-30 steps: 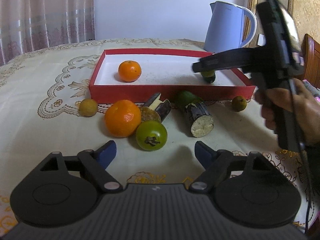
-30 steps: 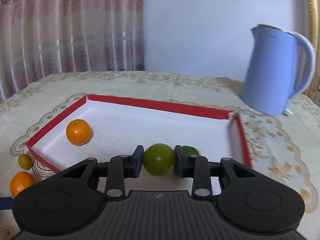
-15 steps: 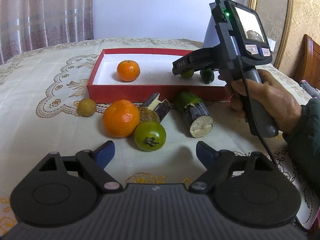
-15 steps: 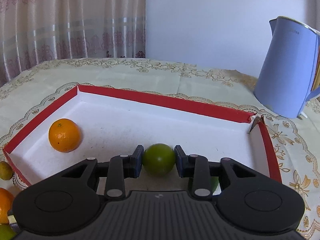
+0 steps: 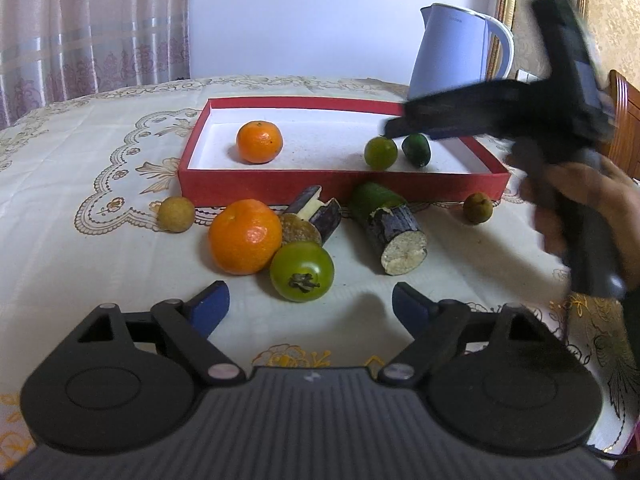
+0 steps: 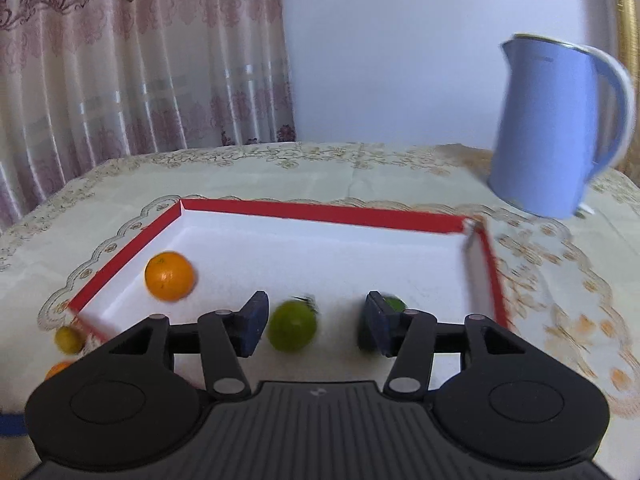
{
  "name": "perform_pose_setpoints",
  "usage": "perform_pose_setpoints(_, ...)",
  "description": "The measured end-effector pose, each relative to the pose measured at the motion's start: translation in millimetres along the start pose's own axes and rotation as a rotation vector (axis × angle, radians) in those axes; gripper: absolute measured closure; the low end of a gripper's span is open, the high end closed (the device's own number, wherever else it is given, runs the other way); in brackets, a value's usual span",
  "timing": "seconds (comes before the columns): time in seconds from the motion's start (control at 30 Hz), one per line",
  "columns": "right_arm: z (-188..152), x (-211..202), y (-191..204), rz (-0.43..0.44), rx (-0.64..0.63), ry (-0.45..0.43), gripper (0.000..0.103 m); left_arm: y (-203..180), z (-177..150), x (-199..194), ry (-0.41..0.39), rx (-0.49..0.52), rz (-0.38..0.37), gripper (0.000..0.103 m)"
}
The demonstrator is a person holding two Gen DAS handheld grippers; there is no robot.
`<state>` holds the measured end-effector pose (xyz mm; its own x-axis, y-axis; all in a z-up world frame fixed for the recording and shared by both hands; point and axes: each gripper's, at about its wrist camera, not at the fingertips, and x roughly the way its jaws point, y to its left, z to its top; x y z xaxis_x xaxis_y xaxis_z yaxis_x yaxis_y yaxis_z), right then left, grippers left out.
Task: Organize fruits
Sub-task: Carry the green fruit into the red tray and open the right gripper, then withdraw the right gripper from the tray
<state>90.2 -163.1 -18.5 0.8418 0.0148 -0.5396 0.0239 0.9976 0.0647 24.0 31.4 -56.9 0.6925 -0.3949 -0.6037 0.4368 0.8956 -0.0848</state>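
A red box (image 5: 344, 186) with a white floor holds an orange (image 5: 259, 141), a green citrus (image 5: 381, 153) and a darker green fruit (image 5: 416, 149). My right gripper (image 6: 316, 324) is open above the box, with the green citrus (image 6: 292, 330) lying free between its fingers; the gripper also shows blurred in the left wrist view (image 5: 404, 128). My left gripper (image 5: 308, 306) is open and empty, low over the cloth, just before a green tomato (image 5: 302, 271), a large orange (image 5: 245, 236) and two sugarcane pieces (image 5: 394, 232).
A blue kettle (image 5: 456, 52) stands behind the box's right end. Two small brownish fruits (image 5: 176, 214) (image 5: 478, 208) lie on the tablecloth at either end of the box front. A wooden chair (image 5: 626, 120) is at the far right.
My right gripper has opened, let the green citrus go onto the box floor and drawn back and up. My left gripper has not moved.
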Motion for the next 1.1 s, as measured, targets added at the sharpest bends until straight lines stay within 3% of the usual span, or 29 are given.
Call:
perform_pose_setpoints(0.1,-15,-29,-16,-0.003,0.049,-0.014,0.04,-1,-1,-2,-0.005,0.001,0.004,0.016)
perform_pose_setpoints(0.33,-56,-73,-56,-0.106,0.153,-0.012,0.04,-3,-3,-6,-0.024,0.004,0.005,0.015)
perform_pose_setpoints(0.57,-85,-72,-73,-0.161,0.198,0.032,0.04,-5,-4,-12,-0.046,0.012,-0.005,0.015)
perform_pose_setpoints(1.1,-88,-67,-58,-0.199,0.103,0.045,0.031,-12,6,1,0.0,-0.009,0.021,0.019)
